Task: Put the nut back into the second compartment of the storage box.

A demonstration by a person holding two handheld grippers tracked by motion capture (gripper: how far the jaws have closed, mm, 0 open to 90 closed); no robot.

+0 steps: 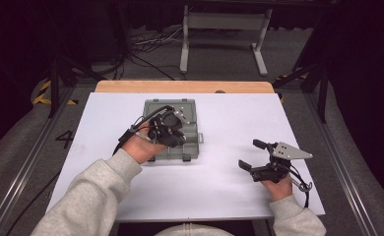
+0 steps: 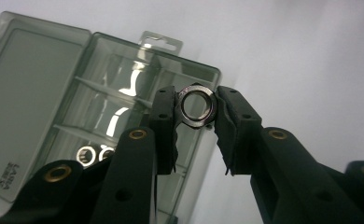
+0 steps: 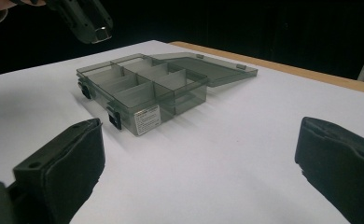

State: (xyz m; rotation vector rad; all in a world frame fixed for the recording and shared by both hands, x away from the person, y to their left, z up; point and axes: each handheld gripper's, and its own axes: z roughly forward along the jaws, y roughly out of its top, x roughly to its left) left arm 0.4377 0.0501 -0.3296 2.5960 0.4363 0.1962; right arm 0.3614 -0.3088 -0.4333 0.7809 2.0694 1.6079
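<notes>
A smoky grey plastic compartment box [image 1: 192,129] lies open on the white table, its lid [image 1: 177,105] folded flat to the far side. My left gripper [image 2: 198,108] hovers over the box and is shut on a shiny metal nut [image 2: 197,106], pinched at the jaw tips. Two more nuts [image 2: 95,153] lie in a compartment below it. In the high view the left gripper [image 1: 169,129] covers the middle of the box. My right gripper [image 1: 251,155] rests on the table to the right, open and holding nothing. From its view the box [image 3: 143,91] stands ahead to the left.
The white sheet [image 1: 229,118] covers the table, with a wooden edge [image 1: 180,86] at the far side. A white metal frame [image 1: 224,34] and cables lie on the floor beyond. Bare room lies between the box and the right gripper.
</notes>
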